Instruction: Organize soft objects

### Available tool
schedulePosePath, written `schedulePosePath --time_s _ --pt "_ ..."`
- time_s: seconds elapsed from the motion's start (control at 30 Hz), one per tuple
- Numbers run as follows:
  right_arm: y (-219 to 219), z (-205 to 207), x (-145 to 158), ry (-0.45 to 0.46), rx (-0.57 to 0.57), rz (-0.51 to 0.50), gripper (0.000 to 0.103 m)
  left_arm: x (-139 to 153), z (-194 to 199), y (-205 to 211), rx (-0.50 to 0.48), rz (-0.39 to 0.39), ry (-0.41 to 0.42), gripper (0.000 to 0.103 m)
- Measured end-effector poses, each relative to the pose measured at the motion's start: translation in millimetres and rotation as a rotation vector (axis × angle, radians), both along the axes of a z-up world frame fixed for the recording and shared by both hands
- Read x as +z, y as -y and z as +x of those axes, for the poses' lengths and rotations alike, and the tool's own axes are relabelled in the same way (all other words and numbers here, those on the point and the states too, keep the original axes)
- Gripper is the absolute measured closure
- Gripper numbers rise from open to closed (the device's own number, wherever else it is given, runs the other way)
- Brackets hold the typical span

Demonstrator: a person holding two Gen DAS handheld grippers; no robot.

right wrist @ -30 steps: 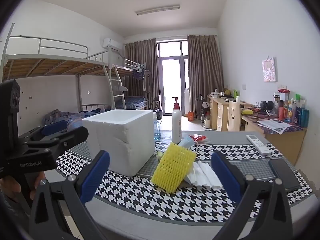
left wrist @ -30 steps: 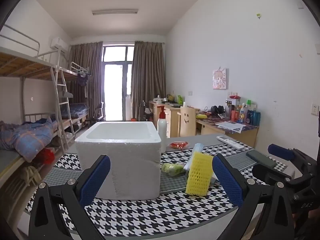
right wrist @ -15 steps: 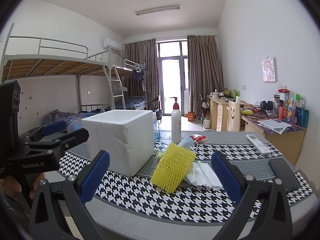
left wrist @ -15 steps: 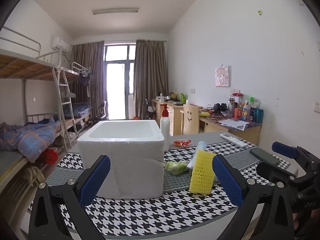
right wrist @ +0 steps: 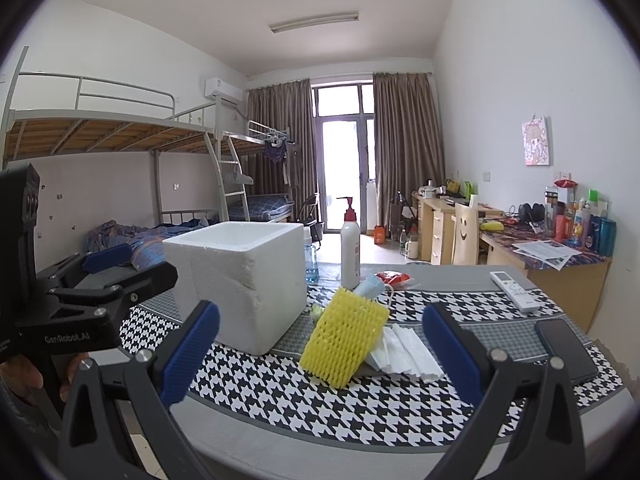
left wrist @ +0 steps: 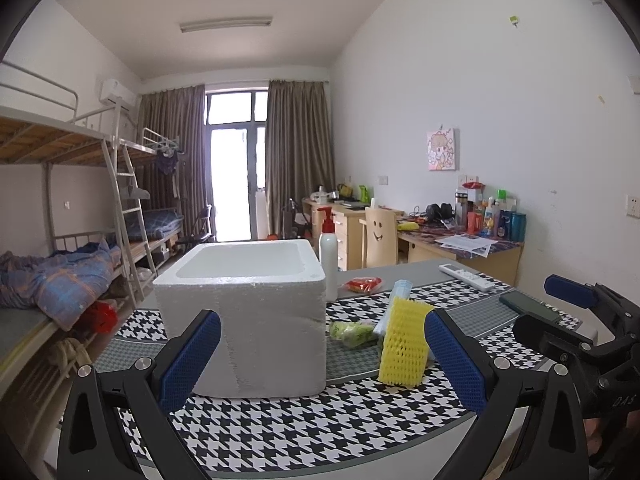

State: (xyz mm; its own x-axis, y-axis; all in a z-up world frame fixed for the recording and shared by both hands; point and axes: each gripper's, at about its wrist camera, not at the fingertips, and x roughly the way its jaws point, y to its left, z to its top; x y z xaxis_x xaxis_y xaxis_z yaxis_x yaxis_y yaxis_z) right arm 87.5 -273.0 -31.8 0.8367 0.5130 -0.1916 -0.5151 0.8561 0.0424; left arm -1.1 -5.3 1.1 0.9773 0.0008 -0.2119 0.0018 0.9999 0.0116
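Both tools, left tool and right tool, hover wide apart and empty at the near edge of the houndstooth-covered bench. The yellow foam net sleeve leans on folded white cloths, just beside the white styrofoam box.

I was looking into a shared dormitory room. Metal bunk beds with a ladder lined the left wall, a rumpled plaid blanket lying on a lower bunk. A wall air conditioner hung beside brown curtains framing a glass balcony door. Along the right wall stood wooden desks crowded with bottles, headphones and papers, with a smiley-faced chair pushed in. A cartoon picture was pinned above, and a fluorescent tube ran across the ceiling.
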Motion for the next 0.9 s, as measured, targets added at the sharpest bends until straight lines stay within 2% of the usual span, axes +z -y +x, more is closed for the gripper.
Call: schedulePosePath --time_s 0.9 --pt "3.9 7.8 -2.0 -0.019 0.016 0.009 0.001 -2.4 11.0 4.2 0.004 0.005 -0.019 0.001"
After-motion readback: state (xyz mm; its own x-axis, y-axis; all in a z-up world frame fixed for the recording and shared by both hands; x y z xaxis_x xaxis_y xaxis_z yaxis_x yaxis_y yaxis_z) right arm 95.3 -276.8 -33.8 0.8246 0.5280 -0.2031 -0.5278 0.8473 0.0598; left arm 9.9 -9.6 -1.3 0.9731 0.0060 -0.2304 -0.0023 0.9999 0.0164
